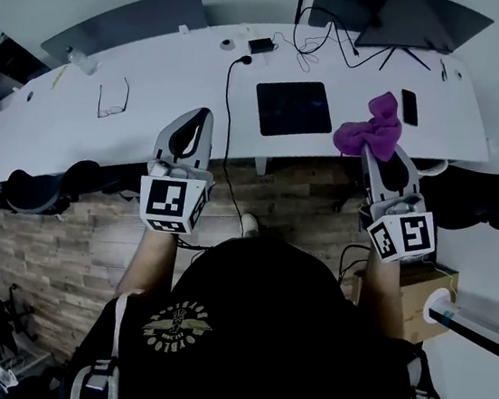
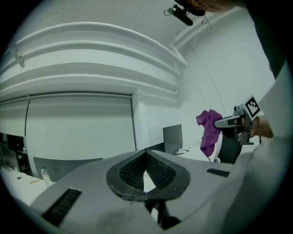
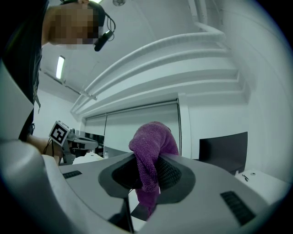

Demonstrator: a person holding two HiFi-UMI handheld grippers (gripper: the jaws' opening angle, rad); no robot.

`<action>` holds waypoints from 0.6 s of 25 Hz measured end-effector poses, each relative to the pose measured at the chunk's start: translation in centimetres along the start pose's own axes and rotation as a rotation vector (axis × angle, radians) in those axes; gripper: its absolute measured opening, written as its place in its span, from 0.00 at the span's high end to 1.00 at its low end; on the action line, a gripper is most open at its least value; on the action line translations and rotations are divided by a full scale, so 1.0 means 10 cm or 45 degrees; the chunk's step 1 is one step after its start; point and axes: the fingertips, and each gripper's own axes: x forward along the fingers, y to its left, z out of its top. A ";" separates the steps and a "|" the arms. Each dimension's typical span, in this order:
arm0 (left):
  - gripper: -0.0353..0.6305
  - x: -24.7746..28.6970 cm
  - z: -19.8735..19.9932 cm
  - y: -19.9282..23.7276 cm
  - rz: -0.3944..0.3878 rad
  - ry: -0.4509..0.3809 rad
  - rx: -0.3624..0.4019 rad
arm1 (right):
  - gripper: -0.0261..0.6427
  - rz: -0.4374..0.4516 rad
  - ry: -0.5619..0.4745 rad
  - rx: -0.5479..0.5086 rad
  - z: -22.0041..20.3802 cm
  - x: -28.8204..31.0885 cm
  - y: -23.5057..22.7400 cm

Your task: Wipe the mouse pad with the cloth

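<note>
The black mouse pad (image 1: 293, 108) lies flat on the white desk (image 1: 156, 81), a little right of its middle. A purple cloth (image 1: 372, 128) bunches up at the tip of my right gripper (image 1: 376, 150), whose jaws are shut on it; the same cloth (image 3: 149, 157) hangs between those jaws in the right gripper view. That gripper hovers at the desk's near edge, just right of the pad. My left gripper (image 1: 191, 132) is raised over the near edge left of the pad, jaws shut with nothing in them (image 2: 145, 176). From the left gripper view the cloth (image 2: 209, 130) shows at the right.
On the desk are a pair of glasses (image 1: 112, 97), a black cable (image 1: 231, 100) running to a power adapter (image 1: 261, 45), a phone (image 1: 409, 107) and a laptop (image 1: 428, 21) at the back right. Office chairs (image 1: 482, 199) stand under the desk edge.
</note>
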 end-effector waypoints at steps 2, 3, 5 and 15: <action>0.94 0.09 -0.04 0.11 -0.010 -0.003 -0.014 | 0.82 -0.002 0.005 -0.006 0.04 0.12 0.03; 0.94 0.14 -0.06 0.16 -0.015 -0.004 -0.017 | 0.82 -0.001 0.004 0.000 0.06 0.17 0.04; 0.94 0.25 -0.09 0.25 -0.021 -0.001 -0.019 | 0.82 0.000 -0.002 0.025 0.10 0.23 0.04; 0.94 0.50 -0.18 0.38 -0.046 0.001 -0.043 | 0.82 -0.035 0.056 0.045 -0.04 0.42 -0.04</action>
